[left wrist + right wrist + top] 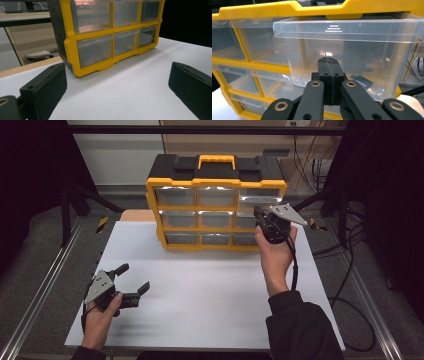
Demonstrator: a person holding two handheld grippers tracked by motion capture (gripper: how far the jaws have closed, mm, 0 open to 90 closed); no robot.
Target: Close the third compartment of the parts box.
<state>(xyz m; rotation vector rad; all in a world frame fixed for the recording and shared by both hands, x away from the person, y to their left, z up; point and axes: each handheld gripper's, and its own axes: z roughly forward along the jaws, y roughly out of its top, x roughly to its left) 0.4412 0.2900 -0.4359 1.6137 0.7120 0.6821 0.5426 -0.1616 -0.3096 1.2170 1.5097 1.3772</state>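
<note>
Right gripper (329,75) pressed together with nothing between its pads, tips just at the front of the clear top-right drawer (352,50), pulled partway out of the yellow organizer (216,210). Left gripper (131,281) spread, well in front of the organizer, idle. Risk, likely: closed tips slipping on slick plastic, or a push skewing and jamming the drawer; small dark item (361,81) seen through the drawer wall hard to identify.

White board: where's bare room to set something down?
Bare stretch of the white board between the left tool and the right hand's forearm, in front of the drawer cabinet. Crowded by the pulled-out top-right drawer, where the right tool sits.
</note>
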